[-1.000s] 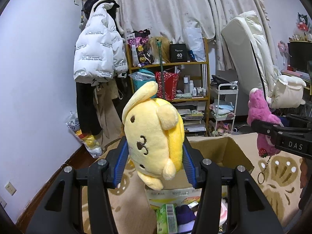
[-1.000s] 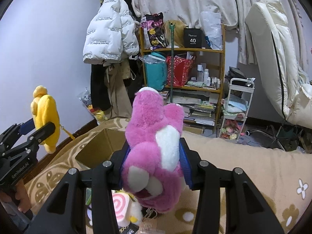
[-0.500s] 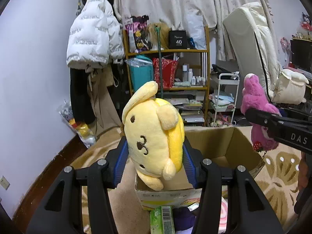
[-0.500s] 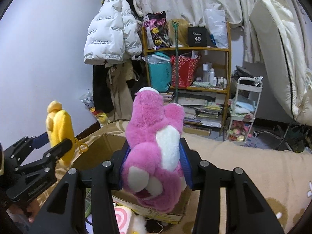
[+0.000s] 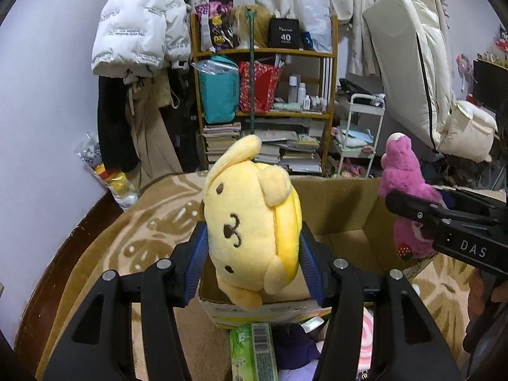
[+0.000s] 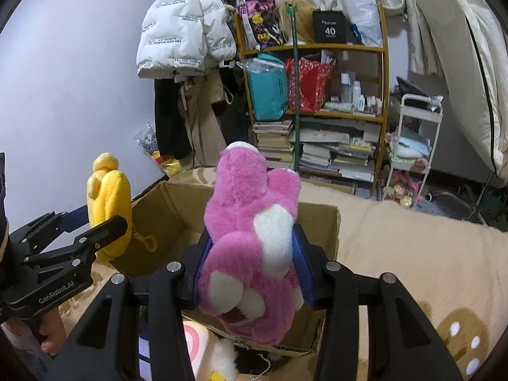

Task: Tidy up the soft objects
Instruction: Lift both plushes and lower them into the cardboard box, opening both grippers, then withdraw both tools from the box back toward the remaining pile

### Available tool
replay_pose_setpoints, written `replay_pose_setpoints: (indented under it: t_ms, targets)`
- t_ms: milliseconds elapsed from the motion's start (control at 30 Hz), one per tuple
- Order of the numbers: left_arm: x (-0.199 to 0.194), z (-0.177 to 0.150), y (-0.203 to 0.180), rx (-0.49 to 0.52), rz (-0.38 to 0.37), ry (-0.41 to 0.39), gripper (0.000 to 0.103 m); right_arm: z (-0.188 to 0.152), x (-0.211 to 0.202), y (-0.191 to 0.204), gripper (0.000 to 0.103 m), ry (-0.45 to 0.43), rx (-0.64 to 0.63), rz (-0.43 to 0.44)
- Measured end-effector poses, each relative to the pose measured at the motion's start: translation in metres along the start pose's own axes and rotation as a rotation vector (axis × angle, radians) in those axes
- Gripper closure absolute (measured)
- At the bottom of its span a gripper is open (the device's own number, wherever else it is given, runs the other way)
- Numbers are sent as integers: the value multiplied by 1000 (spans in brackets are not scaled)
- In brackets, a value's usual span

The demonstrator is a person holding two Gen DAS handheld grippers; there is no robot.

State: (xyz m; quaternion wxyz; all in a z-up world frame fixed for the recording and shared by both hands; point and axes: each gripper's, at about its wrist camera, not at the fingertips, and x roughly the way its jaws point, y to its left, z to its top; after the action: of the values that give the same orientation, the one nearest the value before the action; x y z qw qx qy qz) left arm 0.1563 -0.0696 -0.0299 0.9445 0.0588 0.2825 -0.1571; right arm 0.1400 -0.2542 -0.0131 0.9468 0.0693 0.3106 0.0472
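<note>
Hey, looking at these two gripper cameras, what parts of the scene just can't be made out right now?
- Floor of the cardboard box: left wrist view, hidden by the yellow plush; right wrist view, by the pink plush.
- Soft items near the box: cut off by the bottom edge and the left gripper and right gripper fingers.
- Small bottles on the shelf: labels too small.

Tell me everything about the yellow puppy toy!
The yellow puppy is a soft, fuzzy plush with a round face, dark stitched eyes and mouth, one floppy ear pointing up and stubby paws. The left gripper squeezes its sides between blue pads, holding it in the air, tilted, by the open cardboard box. A yellow loop dangles from it.
</note>
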Motion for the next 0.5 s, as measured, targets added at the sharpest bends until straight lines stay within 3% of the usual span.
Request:
replay_pose_setpoints:
  t_ms: [167, 233, 500]
  targets:
    - [7, -4, -1, 8, -2, 39, 47, -4, 3, -2, 48, 20, 2, -1]
    - [7, -6, -2, 12, 4, 46, 42, -4, 2, -2, 43, 23, 4, 4]
    - [-5, -7, 3, -6, 37, 48, 30, -6, -12, -3, 12, 5, 29, 2]
